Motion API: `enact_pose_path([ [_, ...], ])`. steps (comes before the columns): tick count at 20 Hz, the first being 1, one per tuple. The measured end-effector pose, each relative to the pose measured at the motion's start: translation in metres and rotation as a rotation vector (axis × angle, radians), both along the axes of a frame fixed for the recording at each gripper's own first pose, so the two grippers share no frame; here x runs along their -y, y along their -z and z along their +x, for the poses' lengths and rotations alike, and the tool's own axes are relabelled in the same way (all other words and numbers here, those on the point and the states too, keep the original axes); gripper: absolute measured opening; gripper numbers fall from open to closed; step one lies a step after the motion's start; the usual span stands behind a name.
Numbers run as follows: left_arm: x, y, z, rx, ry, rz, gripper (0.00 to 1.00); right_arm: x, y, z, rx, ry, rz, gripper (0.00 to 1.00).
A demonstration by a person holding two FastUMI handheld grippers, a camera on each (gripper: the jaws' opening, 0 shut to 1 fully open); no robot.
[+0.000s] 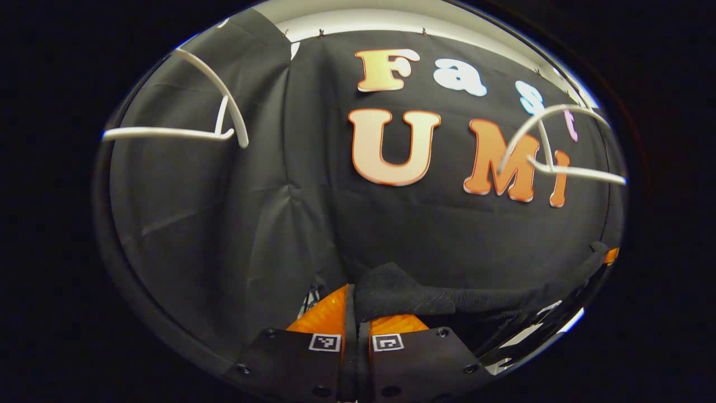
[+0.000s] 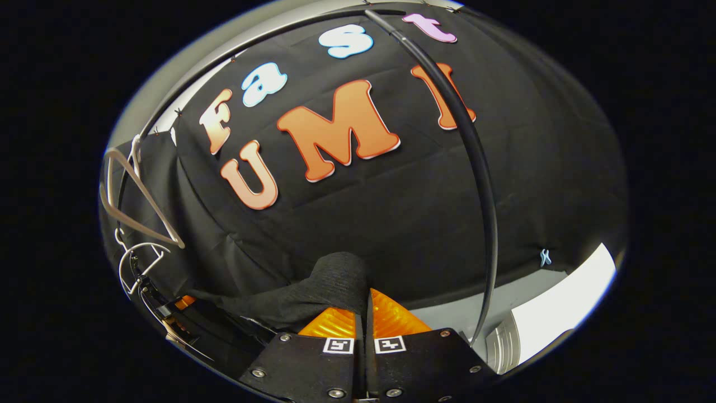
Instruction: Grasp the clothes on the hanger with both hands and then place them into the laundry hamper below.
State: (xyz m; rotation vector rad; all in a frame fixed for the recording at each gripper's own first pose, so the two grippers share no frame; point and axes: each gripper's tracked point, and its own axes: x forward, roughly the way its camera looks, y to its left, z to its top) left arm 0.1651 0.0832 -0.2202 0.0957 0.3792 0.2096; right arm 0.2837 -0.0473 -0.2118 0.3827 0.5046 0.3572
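Garment (image 1: 403, 294) pinched in both grippers: dark knit cloth, matt, rough-textured. Hangers (image 1: 184, 131) look smooth white plastic, slightly glossy. Rack pole (image 2: 475, 168) is smooth dark metal with faint sheen; backdrop (image 1: 251, 196) is creased matt cloth.

Left claw (image 1: 353, 313) and right claw (image 2: 366, 313) are each clamped on dark cloth, fingers nearly touching.

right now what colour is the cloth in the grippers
Black, plain knit; the cloth shows best in the right gripper view.
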Motion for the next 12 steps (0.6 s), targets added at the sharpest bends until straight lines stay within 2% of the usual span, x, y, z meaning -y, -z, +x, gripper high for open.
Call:
enact_pose_path([
  [6,0.015,0.068,-0.025,-0.132,0.024,-0.022,0.05,-0.026,0.065,-0.026,-0.099,-0.013,-0.035,0.00],
  [12,0.059,0.125,-0.047,-0.254,0.115,-0.051,0.07,-0.072,0.125,-0.057,-0.200,-0.059,-0.030,0.00],
])
